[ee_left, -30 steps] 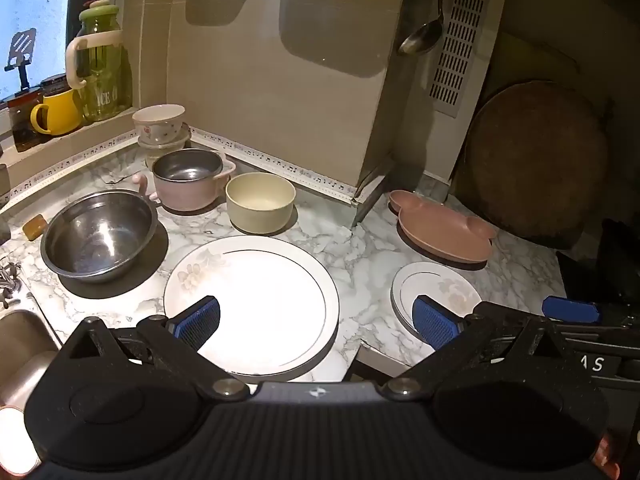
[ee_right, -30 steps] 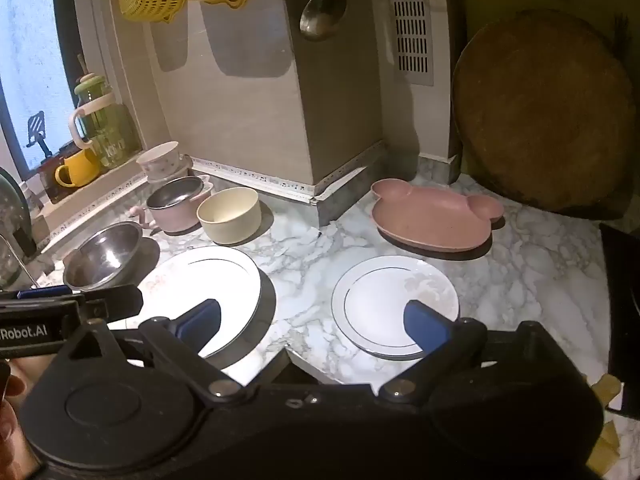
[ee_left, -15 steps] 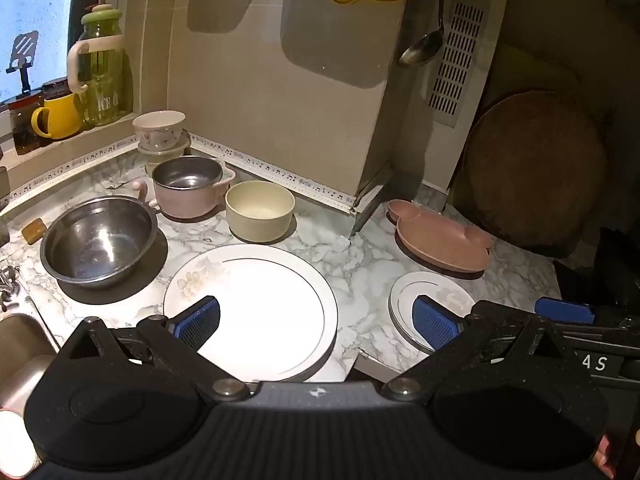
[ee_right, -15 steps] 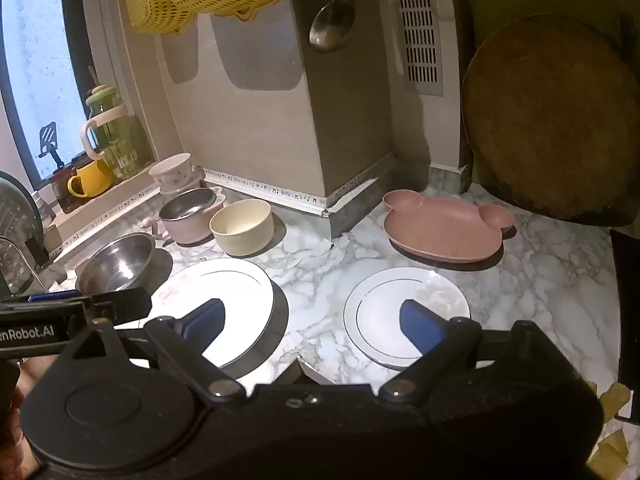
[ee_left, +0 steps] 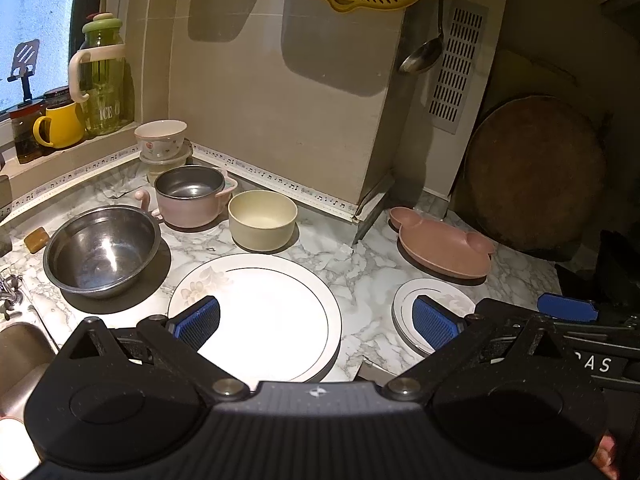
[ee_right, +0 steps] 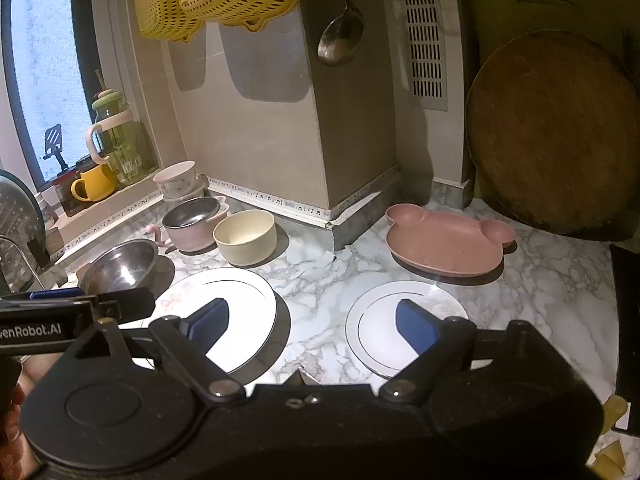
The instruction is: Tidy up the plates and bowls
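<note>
— Grippers first: how do they stand?

— I have the left gripper (ee_left: pixel 316 322) spread wide and empty, hovering over the large white plate (ee_left: pixel 256 316); its blue ribbed pads (ee_left: pixel 198 322) touch nothing. My right gripper (ee_right: pixel 312 324) is also released, though its jaws have just been closing a little, with nothing between them. It hangs above the marble-patterned counter (ee_right: pixel 320 280), between the large plate and the small white plate (ee_right: pixel 400 328).

— And the dishes?

— I see both white plates lying flat, glossy, each with a thin dark ring inside the rim. A matte pink plate with two round ears (ee_right: pixel 444 240) sits behind the small one. Left of it stand a cream bowl with straight walls (ee_left: pixel 262 220), a pink pot with a steel lining (ee_left: pixel 190 196) and a shiny steel mixing bowl (ee_left: pixel 102 248). Two patterned ceramic bowls (ee_left: pixel 162 142) are stacked in the corner.
</note>
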